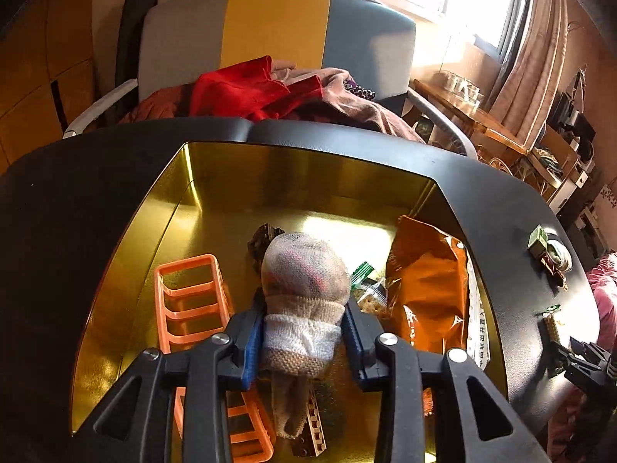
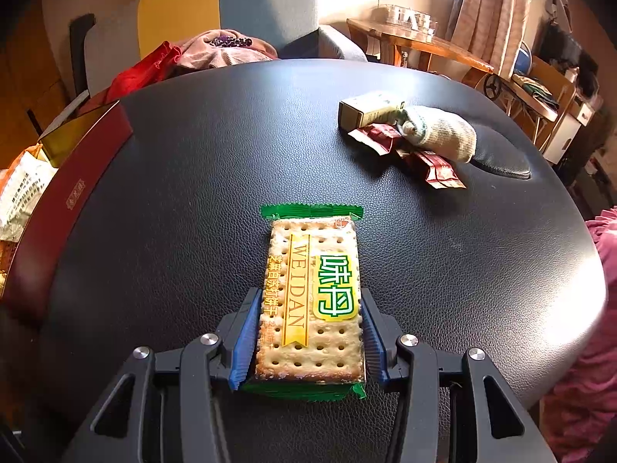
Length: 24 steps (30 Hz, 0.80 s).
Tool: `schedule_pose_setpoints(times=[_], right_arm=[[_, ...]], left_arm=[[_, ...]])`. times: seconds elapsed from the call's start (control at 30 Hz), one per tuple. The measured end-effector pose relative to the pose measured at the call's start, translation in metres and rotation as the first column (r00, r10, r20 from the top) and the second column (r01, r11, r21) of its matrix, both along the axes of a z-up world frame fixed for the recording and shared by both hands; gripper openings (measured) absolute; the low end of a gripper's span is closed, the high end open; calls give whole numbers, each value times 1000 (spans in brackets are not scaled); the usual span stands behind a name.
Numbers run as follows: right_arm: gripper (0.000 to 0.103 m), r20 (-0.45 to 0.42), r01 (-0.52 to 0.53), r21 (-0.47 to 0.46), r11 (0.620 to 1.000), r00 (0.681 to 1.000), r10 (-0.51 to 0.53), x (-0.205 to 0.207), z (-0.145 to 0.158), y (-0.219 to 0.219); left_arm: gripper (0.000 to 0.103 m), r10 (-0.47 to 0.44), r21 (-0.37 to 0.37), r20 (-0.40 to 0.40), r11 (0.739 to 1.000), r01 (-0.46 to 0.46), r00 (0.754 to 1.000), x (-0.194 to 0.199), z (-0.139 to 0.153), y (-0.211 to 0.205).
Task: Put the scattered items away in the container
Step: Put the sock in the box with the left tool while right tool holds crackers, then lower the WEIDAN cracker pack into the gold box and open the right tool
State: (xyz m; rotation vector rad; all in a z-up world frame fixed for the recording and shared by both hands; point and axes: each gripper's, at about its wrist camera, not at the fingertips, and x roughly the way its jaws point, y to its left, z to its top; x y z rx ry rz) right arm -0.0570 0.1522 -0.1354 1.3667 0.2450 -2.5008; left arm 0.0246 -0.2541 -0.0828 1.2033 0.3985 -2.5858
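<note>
Left wrist view: left tongs (image 1: 304, 341) straddle a rolled sock (image 1: 304, 289) above the gold-lined box (image 1: 127, 254); the right pad stands clear of it.
Box contents: orange rack (image 1: 189, 301) lower left, orange bag (image 1: 428, 289) right.
Right wrist view: right tongs (image 2: 308, 341) clamp a cracker packet (image 2: 312, 297) lying on the black tabletop (image 2: 193, 193), frame centre.
Farther, upper right: small carton (image 2: 366, 110), second sock (image 2: 439, 133), red wrappers (image 2: 432, 166).

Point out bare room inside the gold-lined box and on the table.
In the box, bare floor runs along the far wall, beyond the orange rack and sock roll; the right side is crowded by the orange bag. The table is open between the cracker packet and the carton.
</note>
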Motion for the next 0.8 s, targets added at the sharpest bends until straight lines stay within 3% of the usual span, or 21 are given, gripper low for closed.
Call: schedule_pose_setpoints(times=[0.17,0.43,0.8], right_arm=[[49,4,10,4,1000,1000,-10,-3,1,0],[48,10,39,-27,999,999,-39,-6,4,1],[48,25,-29,-170,985,999,33,-5,23,-35]], left_arm=[[53,34,24,-36,999,-33,999,11,9,-2],[53,108,59,-92,993,-103,990,47,28,-11],[53,90,86,-116,993,-80,989,83,35,4]])
